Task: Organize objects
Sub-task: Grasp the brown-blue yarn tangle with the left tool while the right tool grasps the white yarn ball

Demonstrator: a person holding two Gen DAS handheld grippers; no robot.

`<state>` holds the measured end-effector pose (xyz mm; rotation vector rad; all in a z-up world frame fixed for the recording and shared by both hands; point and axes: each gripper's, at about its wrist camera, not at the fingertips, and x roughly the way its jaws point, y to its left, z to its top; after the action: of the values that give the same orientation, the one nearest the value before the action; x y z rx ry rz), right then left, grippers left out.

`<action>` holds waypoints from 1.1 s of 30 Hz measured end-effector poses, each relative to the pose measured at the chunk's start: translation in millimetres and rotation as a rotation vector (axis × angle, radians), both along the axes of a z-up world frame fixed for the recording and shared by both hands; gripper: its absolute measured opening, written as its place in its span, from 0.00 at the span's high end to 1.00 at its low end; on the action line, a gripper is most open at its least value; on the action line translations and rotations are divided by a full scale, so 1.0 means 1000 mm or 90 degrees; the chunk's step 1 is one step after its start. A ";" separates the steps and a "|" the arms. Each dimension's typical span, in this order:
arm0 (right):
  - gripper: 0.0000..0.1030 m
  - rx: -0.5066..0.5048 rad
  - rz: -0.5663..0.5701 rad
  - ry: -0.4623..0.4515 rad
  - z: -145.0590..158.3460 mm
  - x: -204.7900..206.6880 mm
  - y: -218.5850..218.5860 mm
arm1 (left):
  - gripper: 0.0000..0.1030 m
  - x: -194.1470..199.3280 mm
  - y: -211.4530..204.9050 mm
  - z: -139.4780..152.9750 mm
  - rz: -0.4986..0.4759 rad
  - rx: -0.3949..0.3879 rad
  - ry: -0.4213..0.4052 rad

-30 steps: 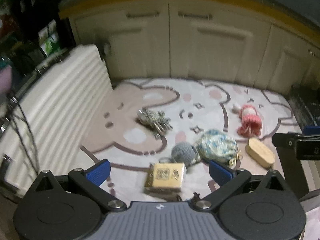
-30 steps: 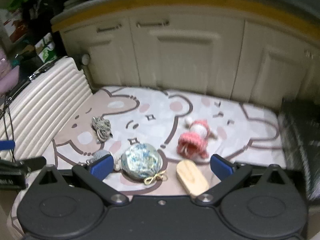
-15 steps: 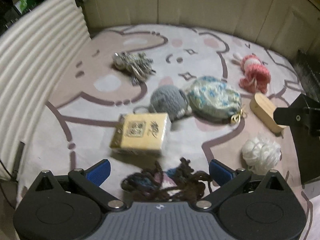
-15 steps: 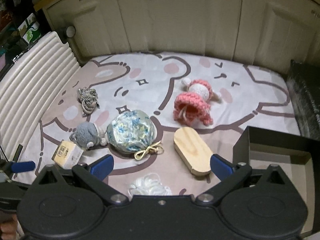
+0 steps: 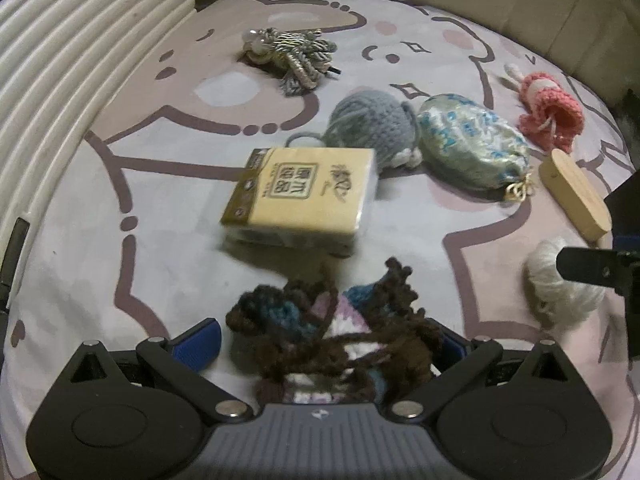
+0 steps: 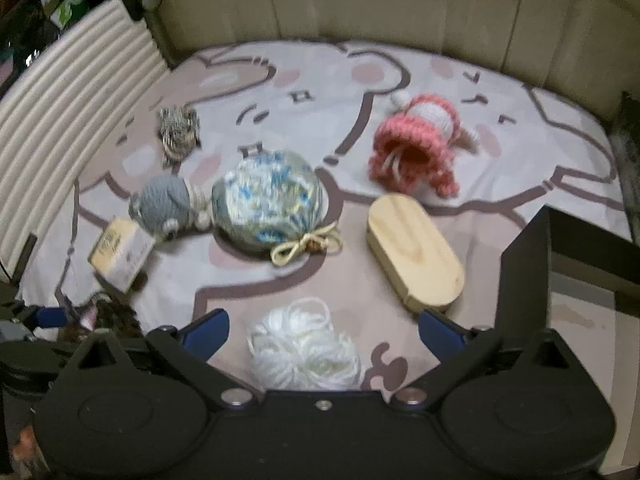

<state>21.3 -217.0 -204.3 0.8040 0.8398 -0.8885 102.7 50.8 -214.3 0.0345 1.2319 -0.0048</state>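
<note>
Two tools are down over the mat [image 6: 400, 60] with the cartoon bear print, each lined up on a piece of yarn. Our right tool [image 6: 322, 330] stands spread wide, its jaws having just been closing a little, with the white yarn ball [image 6: 304, 352] between the blue pads but not yet pressed. Our left tool [image 5: 320, 344] is also spread, its pads on either side of the dark brown yarn tangle [image 5: 332, 336], with a gap showing at the left pad; the right pad is mostly hidden behind the strands.

We judge this to be the reach-and-grasp step: nothing is lifted yet. Next we need to shut each tool squarely on its soft bundle, deep enough that loose strands do not slip.

Measured from the white yarn ball, the wooden oval box [image 6: 416, 252] lies just beyond to the right, the black box [image 6: 560, 264] farther right, likely the place to sort into, the blue floral pouch [image 6: 268, 200] beyond to the left, and the tissue pack [image 6: 120, 252] farther left.
</note>
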 end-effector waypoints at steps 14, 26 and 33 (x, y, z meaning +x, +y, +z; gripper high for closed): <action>0.33 0.049 0.078 0.049 -0.027 0.017 0.003 | 0.00 -0.005 0.015 0.003 -0.005 -0.003 0.017; 0.53 0.032 0.125 0.071 -0.018 0.025 0.012 | 0.35 -0.008 0.021 0.020 -0.024 -0.065 0.013; 0.54 0.029 0.113 0.048 -0.003 0.020 0.015 | 0.39 -0.011 0.025 0.040 -0.026 -0.056 -0.013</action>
<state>41.2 -201.7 -207.4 0.7262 0.9855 -0.7477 92.0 76.0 -174.0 -0.0172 1.2098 -0.0945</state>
